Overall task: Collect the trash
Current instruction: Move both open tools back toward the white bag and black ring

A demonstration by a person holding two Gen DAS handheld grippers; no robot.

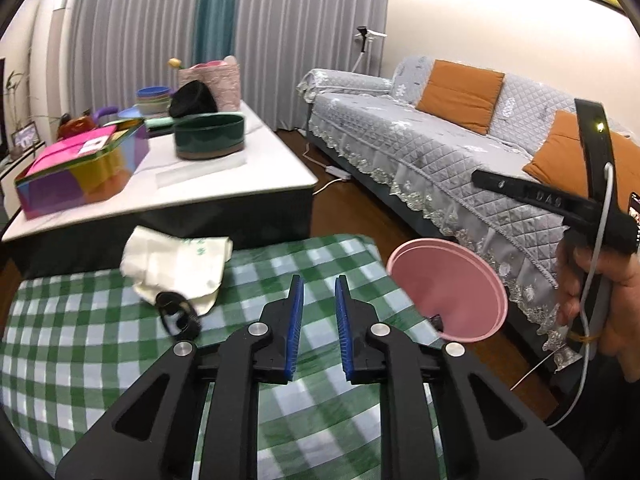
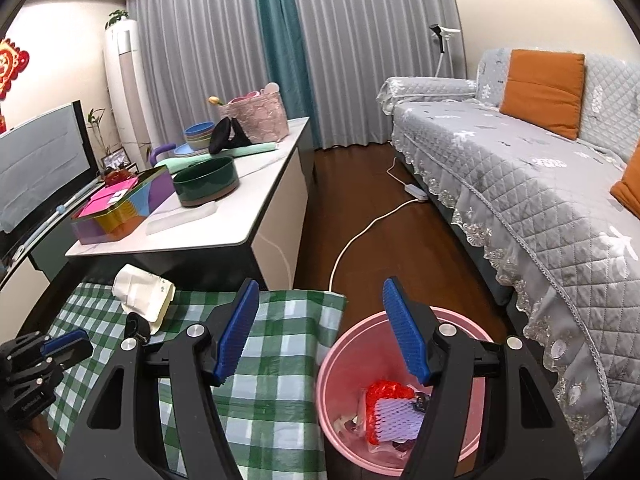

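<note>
A crumpled white paper bag [image 1: 176, 268] [image 2: 140, 294] lies at the far edge of a green checked cloth [image 1: 100, 340] [image 2: 272, 360]. A small black ring-shaped item [image 1: 178, 314] [image 2: 138, 330] rests against it. My left gripper [image 1: 319, 280] hovers over the cloth to the right of both, its blue pads a narrow gap apart with nothing between them. It also shows in the right wrist view as the left gripper [image 2: 66, 344]. My right gripper [image 2: 320, 282] is wide open and empty, over the near rim of a pink bin [image 1: 448, 288] [image 2: 400, 400] holding red and purple foam netting [image 2: 394, 412].
Behind the cloth stands a white-topped table [image 1: 260, 148] [image 2: 248, 216] with a colourful tin box [image 1: 80, 168], a dark green bowl [image 1: 210, 136] and other items. A grey sofa [image 2: 520, 184] with orange cushions runs along the right. A white cable [image 2: 360, 236] crosses the wooden floor. A hand [image 1: 612, 300] grips the other tool.
</note>
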